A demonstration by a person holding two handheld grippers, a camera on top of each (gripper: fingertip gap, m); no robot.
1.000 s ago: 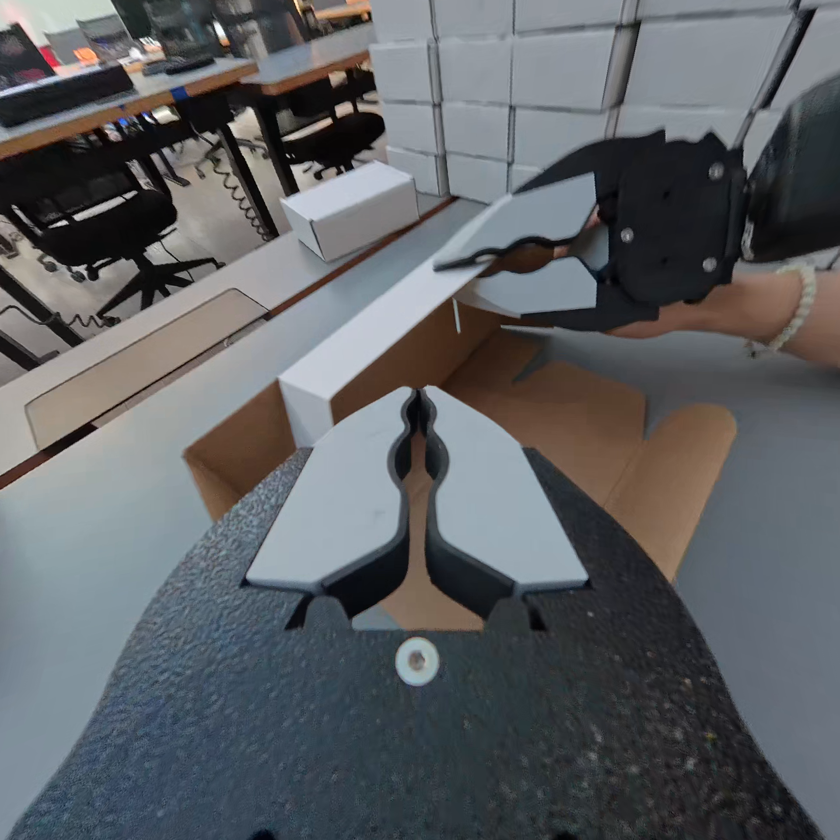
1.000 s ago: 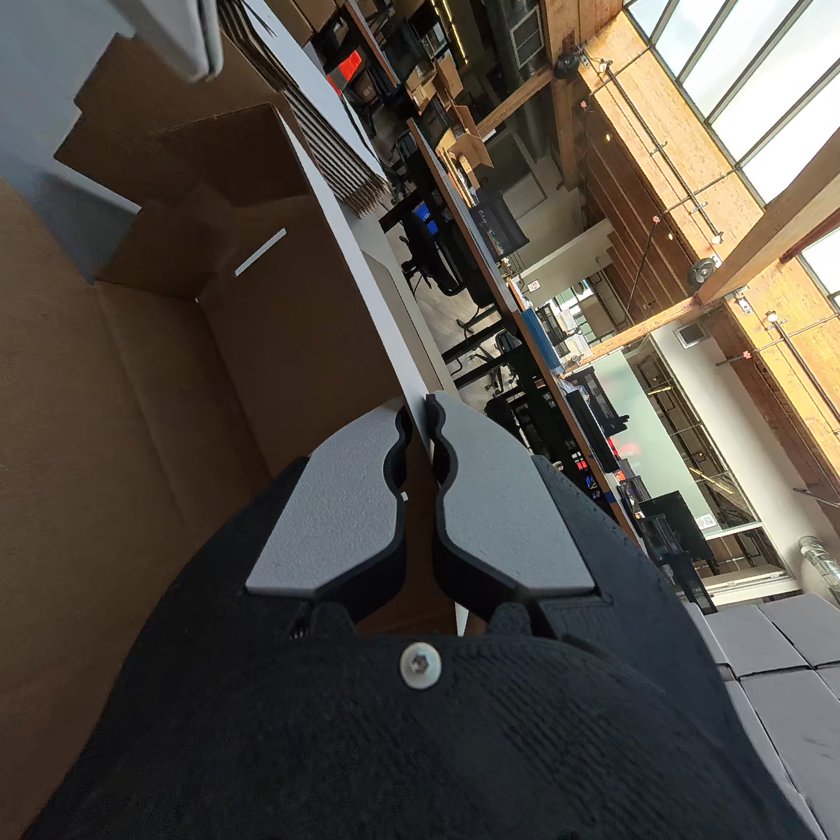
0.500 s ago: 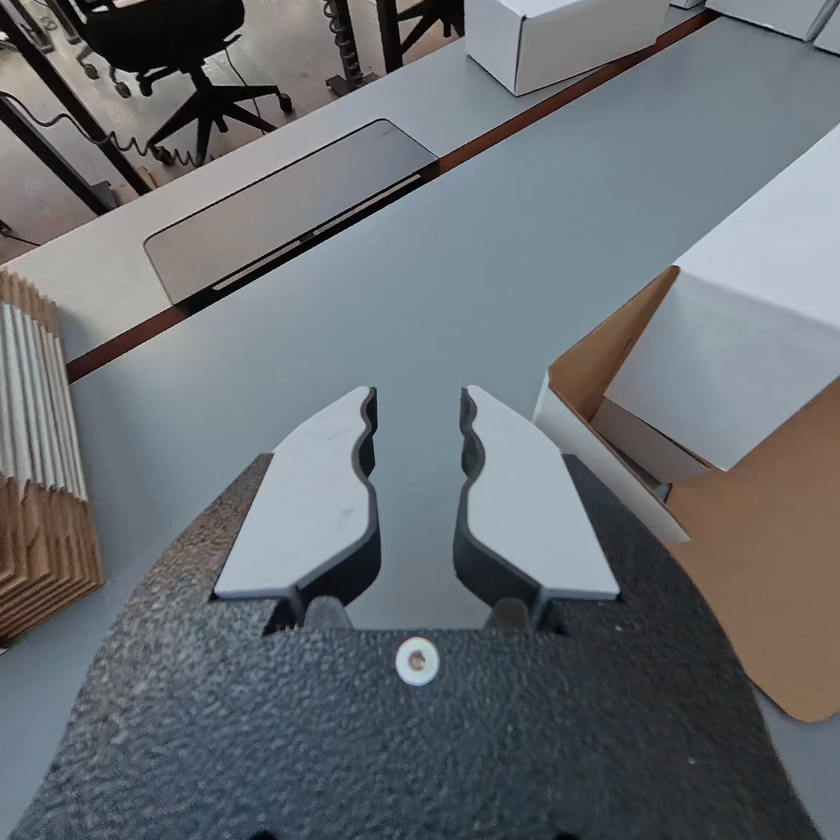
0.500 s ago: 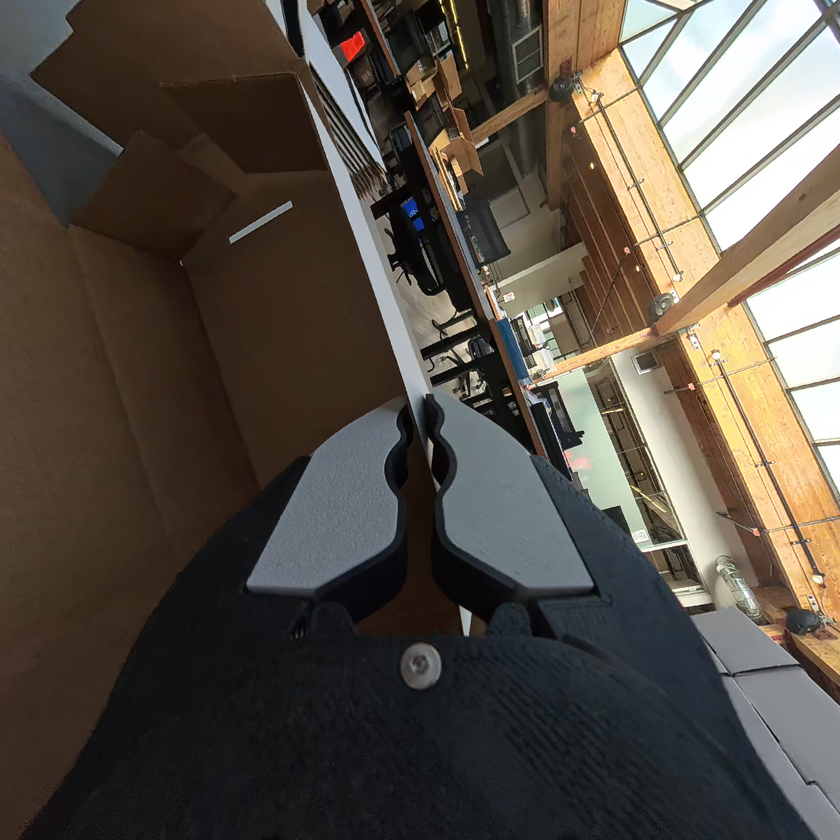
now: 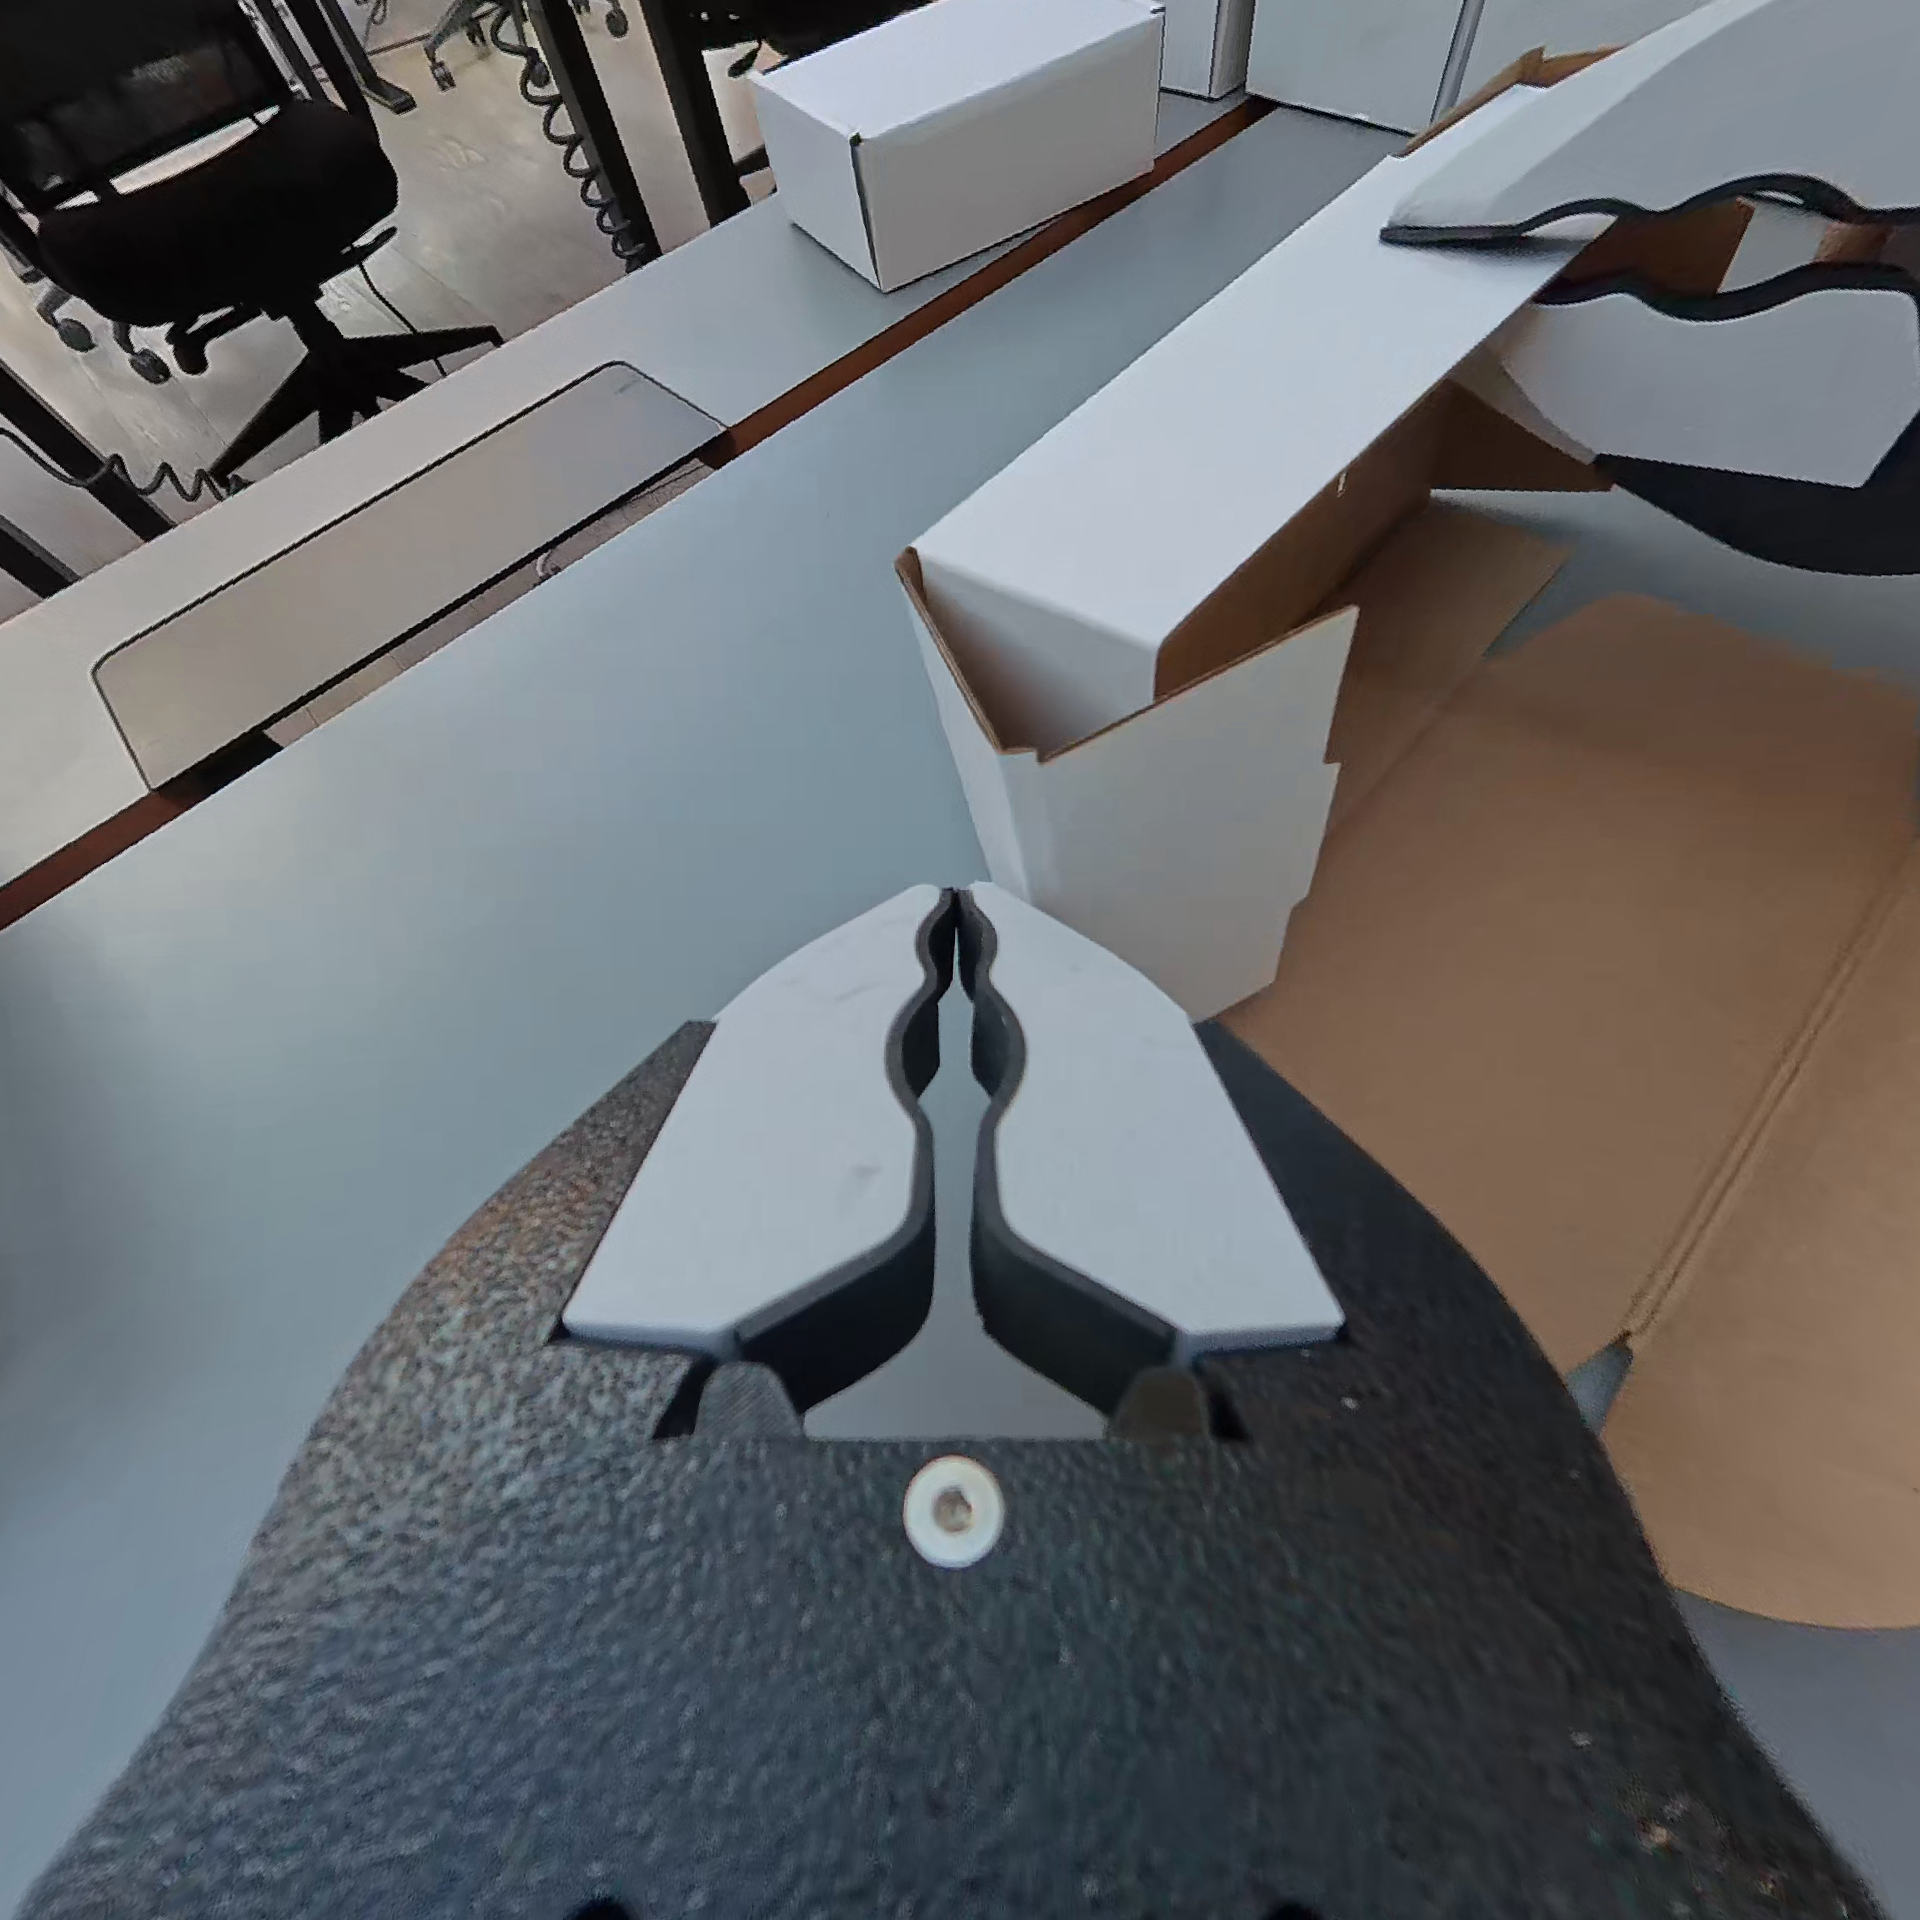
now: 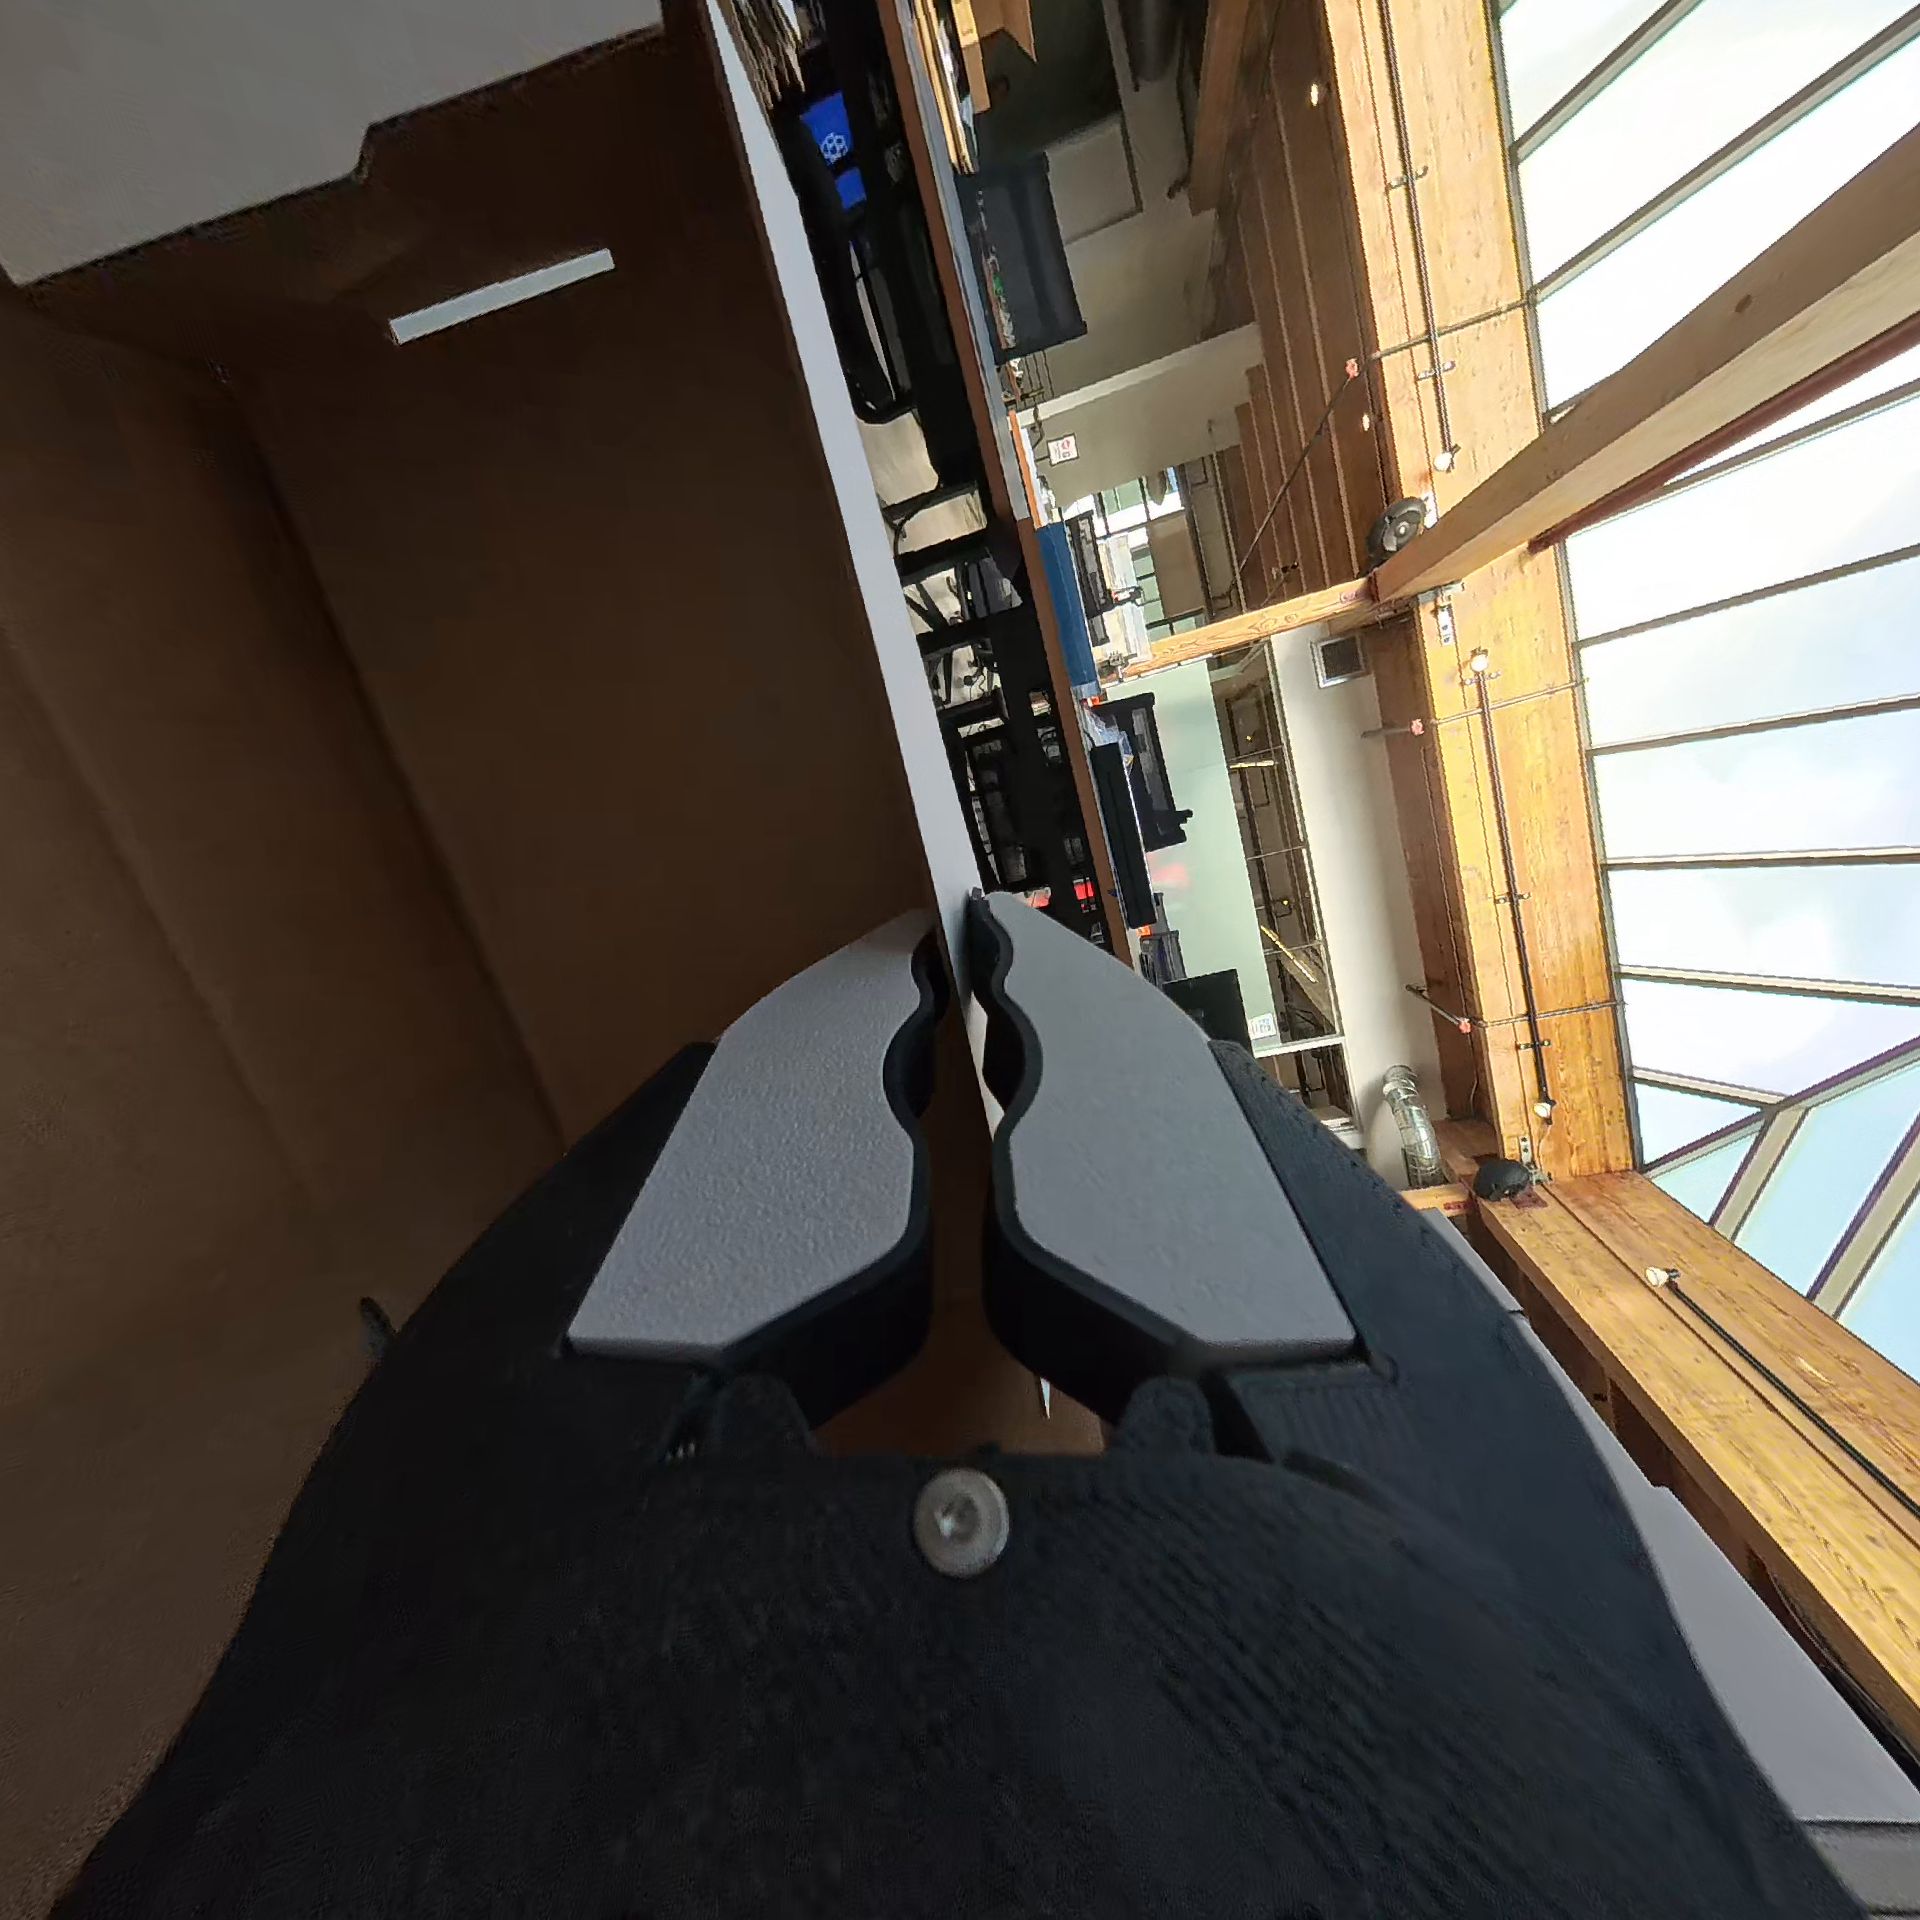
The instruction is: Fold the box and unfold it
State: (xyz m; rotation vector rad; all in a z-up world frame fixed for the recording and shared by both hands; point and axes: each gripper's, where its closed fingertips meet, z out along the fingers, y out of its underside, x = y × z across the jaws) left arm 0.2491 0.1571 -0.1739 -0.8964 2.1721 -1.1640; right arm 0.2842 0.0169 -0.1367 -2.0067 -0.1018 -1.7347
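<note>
The box (image 5: 1226, 436) is white outside and brown inside, and lies partly folded on the grey table (image 5: 468, 883). Its long side wall stands up, an end flap (image 5: 1153, 831) stands at the near corner, and the brown floor panel (image 5: 1579, 935) lies flat. My left gripper (image 5: 954, 906) is shut and empty, just left of the end flap and over the table. My right gripper (image 6: 961, 925) is shut on the top edge of the long wall (image 6: 540, 727). It also shows in the left wrist view (image 5: 1662, 260) at the upper right.
A folded white box (image 5: 956, 135) sits on the neighbouring desk, with more white boxes (image 5: 1309, 42) stacked behind it. A flat grey cover plate (image 5: 395, 551) lies in that desk. Black office chairs (image 5: 208, 208) stand beyond. The seam between the tables runs diagonally at upper left.
My left gripper opened over the bare table to the left, then shut again and moved back beside the box corner. The end flap now stands upright. My right gripper kept its hold on the wall.
</note>
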